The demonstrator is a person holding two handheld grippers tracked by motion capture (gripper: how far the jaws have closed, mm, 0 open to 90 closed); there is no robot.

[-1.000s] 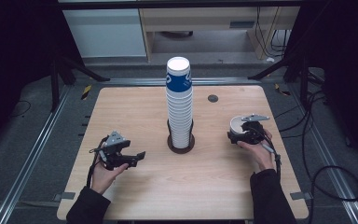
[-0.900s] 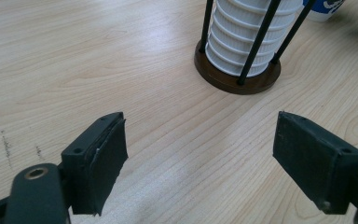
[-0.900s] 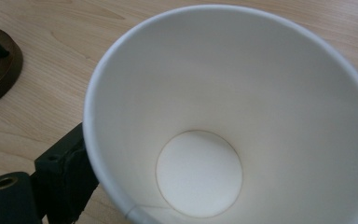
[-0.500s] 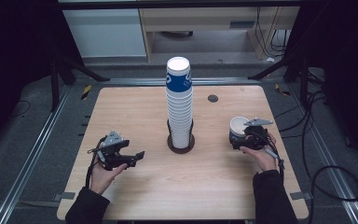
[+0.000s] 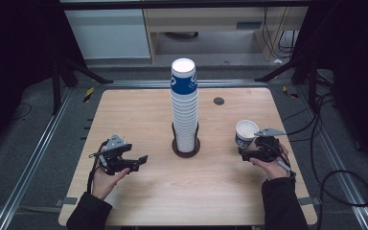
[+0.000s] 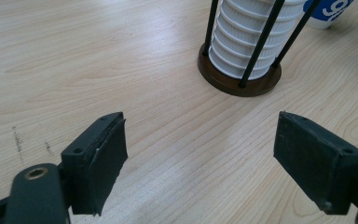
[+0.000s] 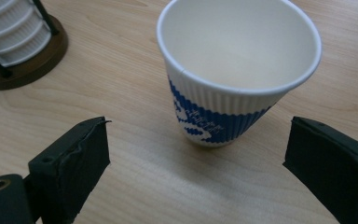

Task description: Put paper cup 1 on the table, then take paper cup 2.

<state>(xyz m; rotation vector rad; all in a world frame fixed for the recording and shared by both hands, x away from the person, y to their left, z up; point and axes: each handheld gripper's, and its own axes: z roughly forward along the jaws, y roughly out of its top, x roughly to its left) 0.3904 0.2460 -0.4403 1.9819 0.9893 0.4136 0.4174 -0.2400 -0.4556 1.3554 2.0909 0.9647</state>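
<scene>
Standing upright on the table (image 5: 139, 108), a single paper cup (image 7: 235, 79) sits just ahead of the right gripper (image 7: 196, 168), clear of both pads; its jaws, released, have just been closing a little with nothing between them. The cup is white inside, ribbed outside, with a blue printed band low on its wall. One loose cup; one tall stack of cups (image 5: 184, 110) in a dark rod holder (image 6: 240, 77) at the table's middle. The left gripper (image 6: 200, 163) gapes over bare wood.
</scene>
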